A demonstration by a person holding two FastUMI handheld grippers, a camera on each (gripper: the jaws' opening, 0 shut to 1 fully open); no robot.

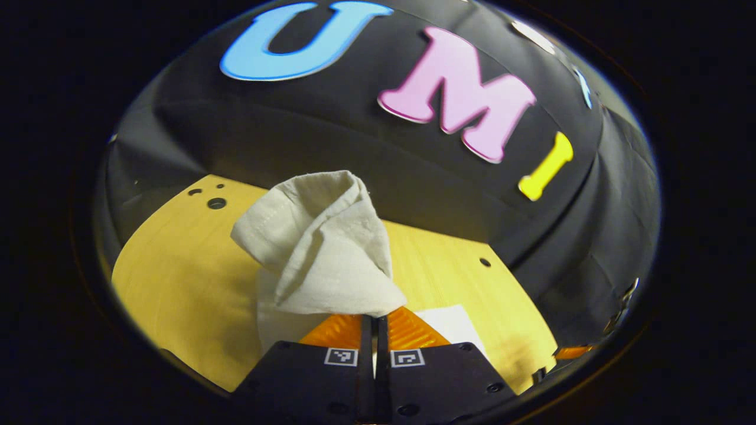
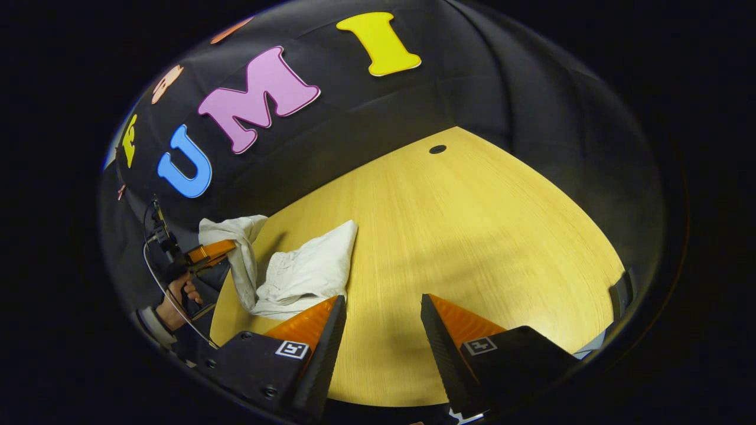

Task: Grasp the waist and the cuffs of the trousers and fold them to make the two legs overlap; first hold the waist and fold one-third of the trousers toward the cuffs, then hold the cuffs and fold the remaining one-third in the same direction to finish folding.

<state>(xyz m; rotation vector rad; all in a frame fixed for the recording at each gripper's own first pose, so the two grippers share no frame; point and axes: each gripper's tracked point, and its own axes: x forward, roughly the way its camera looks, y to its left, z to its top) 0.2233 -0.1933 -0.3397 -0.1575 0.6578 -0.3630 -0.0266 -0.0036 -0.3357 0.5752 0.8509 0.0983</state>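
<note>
Our left gripper pinches the trousers aloft. Our right gripper gapes empty, trousers lying off its left finger

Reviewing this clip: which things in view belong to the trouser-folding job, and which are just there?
Part of the job:
- trousers
- left gripper, shut on the trousers, lifting part of them
- right gripper, open above the table

Just there:
- table
- white sheet beside the left gripper
</note>
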